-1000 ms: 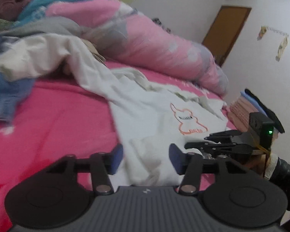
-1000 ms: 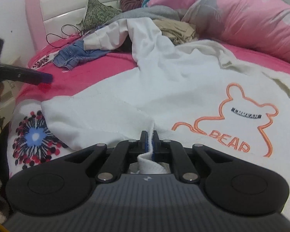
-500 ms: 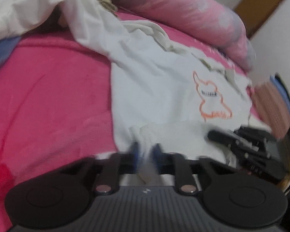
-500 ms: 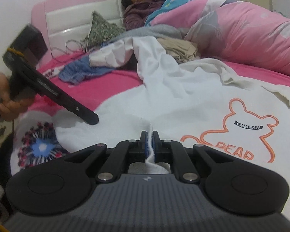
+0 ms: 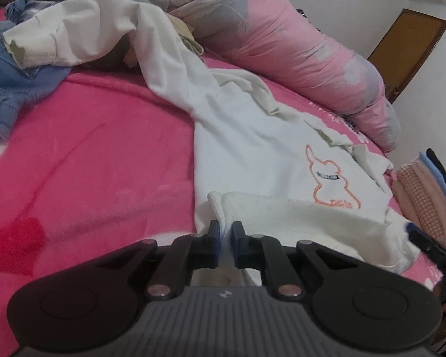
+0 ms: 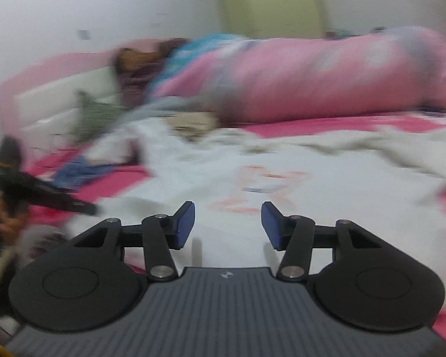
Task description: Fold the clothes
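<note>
A white sweatshirt (image 5: 252, 148) with an orange bear outline lies spread on the pink bed (image 5: 89, 163); its near hem is folded back over the body. My left gripper (image 5: 226, 238) is shut on that folded hem edge at the garment's left corner. In the right wrist view, which is blurred by motion, my right gripper (image 6: 227, 223) hangs above the sweatshirt (image 6: 312, 184); its jaws are opening and nothing is between them. The left gripper (image 6: 59, 199) shows at the left edge of that view, held by a hand.
A rolled pink quilt (image 5: 282, 38) lies along the far side of the bed. Blue jeans (image 5: 12, 83) and grey clothes sit at the far left. A stack of folded clothes (image 5: 425, 196) rests at the right edge. A person lies by the headboard (image 6: 59, 95).
My left gripper closed on the sweatshirt's hem and sank slightly. My right gripper let go of the hem it held, opened, and swung up and away across the bed.
</note>
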A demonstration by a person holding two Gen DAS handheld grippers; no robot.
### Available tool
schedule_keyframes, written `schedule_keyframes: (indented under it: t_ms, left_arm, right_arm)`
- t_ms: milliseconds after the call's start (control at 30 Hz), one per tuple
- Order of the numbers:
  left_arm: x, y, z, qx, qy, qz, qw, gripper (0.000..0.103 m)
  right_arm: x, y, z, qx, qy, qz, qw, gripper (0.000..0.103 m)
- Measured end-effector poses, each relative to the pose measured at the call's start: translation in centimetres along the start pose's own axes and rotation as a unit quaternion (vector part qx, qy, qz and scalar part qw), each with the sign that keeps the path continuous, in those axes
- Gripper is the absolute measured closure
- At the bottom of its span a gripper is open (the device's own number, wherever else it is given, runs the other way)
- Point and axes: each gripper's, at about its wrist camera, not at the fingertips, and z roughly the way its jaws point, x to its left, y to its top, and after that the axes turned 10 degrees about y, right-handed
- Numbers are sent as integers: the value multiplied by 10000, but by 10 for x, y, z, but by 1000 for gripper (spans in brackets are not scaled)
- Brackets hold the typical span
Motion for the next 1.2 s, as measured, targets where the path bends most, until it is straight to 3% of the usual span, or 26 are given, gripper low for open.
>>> schedule_keyframes:
  t_ms: [100, 133, 233, 300, 433, 533, 600, 667, 733, 800, 933, 1000, 1033, 1067, 1167, 1200]
  left_arm:
    - [0, -2, 0, 12, 29, 10, 10000, 90]
    - [-1, -2, 0, 8, 41, 26, 10000, 89]
    - [-8, -2, -1, 66, 34, 219, 9997, 69]
    - [-13, -3, -3, 111, -30, 355, 9993, 52]
    - [-27, -7, -14, 24, 49, 783, 9969, 50]
    - [-39, -12, -19, -63, 191, 1193, 9927, 50]
    - [-47, -17, -20, -103, 282, 1475, 9886, 50]
    - [-51, -20, -19, -95, 362, 1627, 9860, 50]
    - [-53, -23, -18, -97, 441, 1666, 9850, 50]
    - [-52, -24, -20, -143, 435, 1633, 9855, 50]
    - [-51, -23, -25, -322, 410, 1680, 9844, 51]
    - [-52, -22, -26, -407, 355, 1753, 9830, 51]
    - [-51, -22, -25, -402, 342, 1753, 9831, 51]
    - [-51, -22, -23, -384, 342, 1735, 9835, 52]
    - [-49, -22, -18, -338, 349, 1674, 9847, 55]
    - [-48, -23, -17, -347, 356, 1655, 9850, 58]
  right_arm:
    - [-44, 3, -29, -20, -845, 285, 9960, 47]
    - [-58, 4, -32, -37, -882, 475, 9950, 45]
    - [-100, 9, -41, -85, -987, 1035, 9897, 43]
    - [-113, 14, -33, -12, -801, 1093, 9908, 43]
    - [-124, 24, -7, 450, -329, 927, 9941, 41]
    - [-132, 27, 14, 957, -227, 952, 9906, 41]
    - [-137, 25, 23, 1283, -159, 1107, 9854, 48]
    - [-135, 24, 27, 1451, -317, 1088, 9829, 76]
    - [-132, 23, 21, 1386, -392, 1115, 9833, 90]
    - [-128, 22, 9, 1173, -266, 1190, 9856, 92]
    - [-127, 25, -1, 886, -368, 1205, 9881, 86]
    - [-130, 30, 0, 824, -430, 1258, 9877, 68]
    - [-132, 30, 4, 858, -431, 1307, 9868, 50]
    - [-135, 29, 9, 931, -464, 1355, 9853, 43]
    - [-143, 23, 21, 1168, -445, 1584, 9794, 43]
    - [-144, 20, 23, 1193, -419, 1632, 9785, 48]
